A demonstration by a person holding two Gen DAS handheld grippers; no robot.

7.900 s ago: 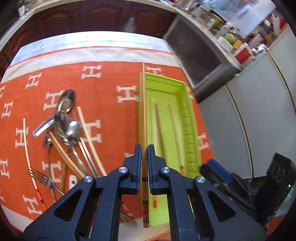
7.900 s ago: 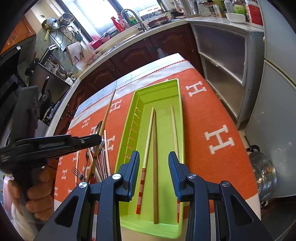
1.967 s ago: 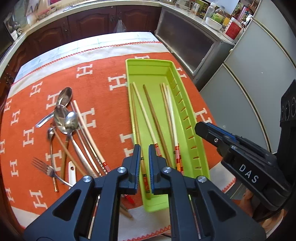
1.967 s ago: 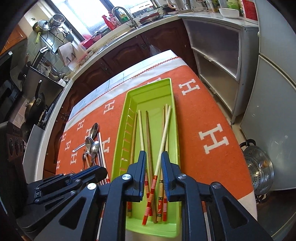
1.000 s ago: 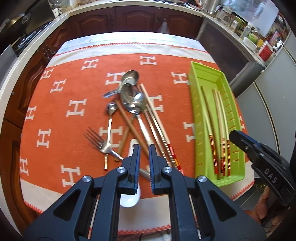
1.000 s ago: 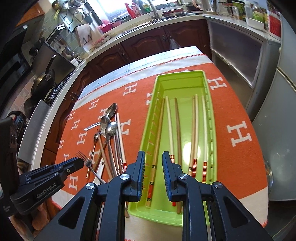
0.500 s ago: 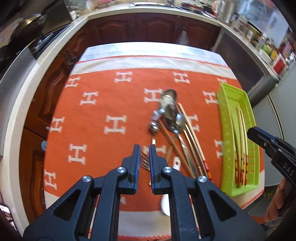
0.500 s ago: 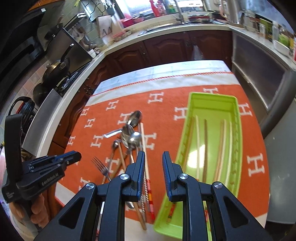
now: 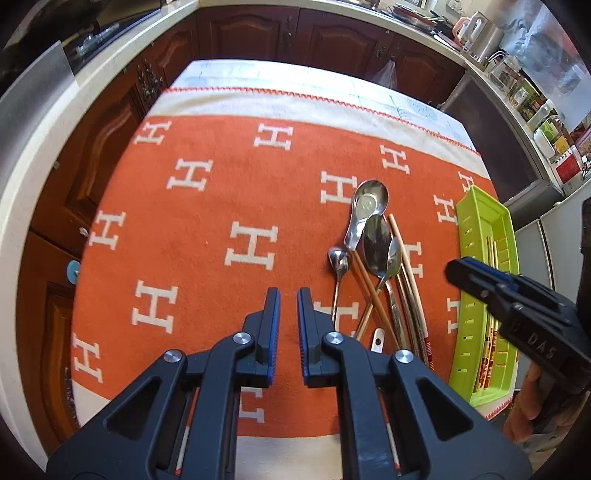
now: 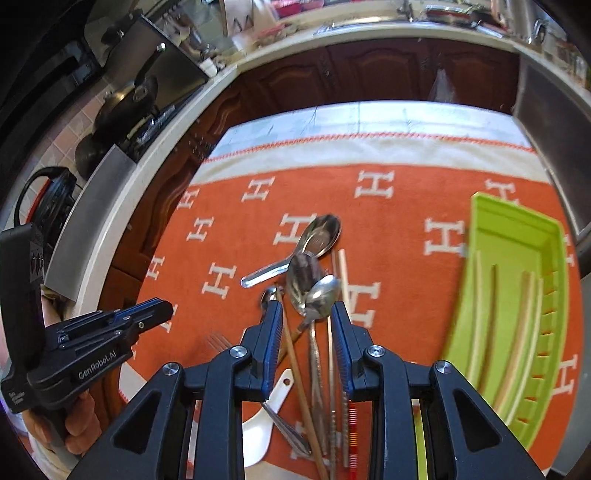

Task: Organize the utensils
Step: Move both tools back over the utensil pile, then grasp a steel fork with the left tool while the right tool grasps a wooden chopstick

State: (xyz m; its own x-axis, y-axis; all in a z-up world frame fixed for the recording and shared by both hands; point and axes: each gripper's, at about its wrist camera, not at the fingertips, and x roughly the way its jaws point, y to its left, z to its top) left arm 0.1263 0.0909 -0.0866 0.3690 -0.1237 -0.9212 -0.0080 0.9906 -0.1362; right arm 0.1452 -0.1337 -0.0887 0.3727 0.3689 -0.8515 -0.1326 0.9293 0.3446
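Colours and patterns, bench with utensils

Cloth [image 9: 221,206]: orange with white H motifs, cream border, red stitched edge. Tray [image 10: 517,258]: lime green. Spoons [image 9: 376,243]: silver metal; one spoon [image 10: 258,424] white. Chopsticks [image 10: 349,369]: pale wood, red-and-white banded ends; one [image 10: 295,369] plain brown. Tongs [image 9: 288,306] [image 10: 306,317]: black with blue pads. Cabinets [image 9: 332,33]: dark reddish-brown wood.

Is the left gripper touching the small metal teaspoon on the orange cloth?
Apart. The left wrist view shows orange cloth between the left gripper and the small metal teaspoon.
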